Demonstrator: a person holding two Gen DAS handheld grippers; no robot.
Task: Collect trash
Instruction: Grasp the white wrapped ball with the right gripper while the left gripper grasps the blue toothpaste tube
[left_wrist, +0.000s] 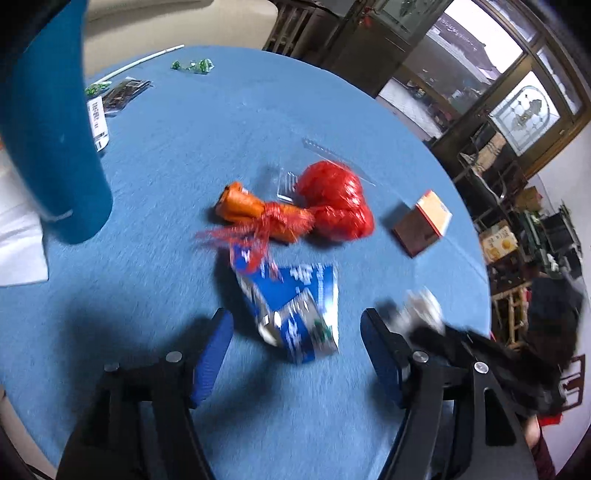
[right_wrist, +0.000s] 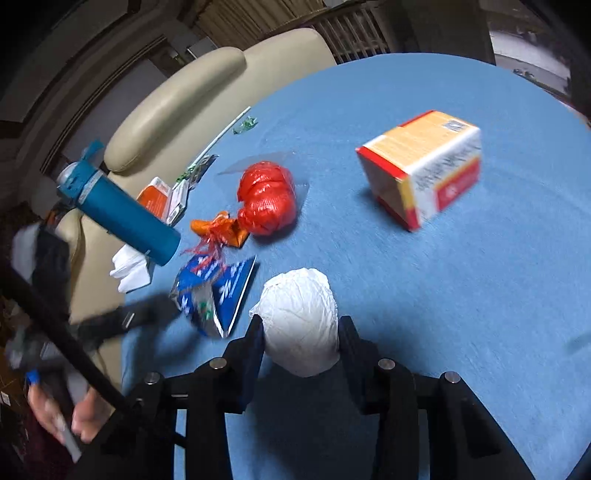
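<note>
At lower centre of the right wrist view, the right gripper (right_wrist: 301, 332) clenched a crumpled white paper ball (right_wrist: 299, 317). The left gripper (left_wrist: 297, 325) stood released around a blue foil wrapper (left_wrist: 295, 306) on the blue table (left_wrist: 184, 155).

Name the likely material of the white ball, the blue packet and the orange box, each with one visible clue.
White ball: probably crumpled paper or tissue, matte and creased. Blue packet: foil-lined plastic film, shiny silver inside. Orange box: printed cardboard, flat panels with sharp folded edges.
</note>
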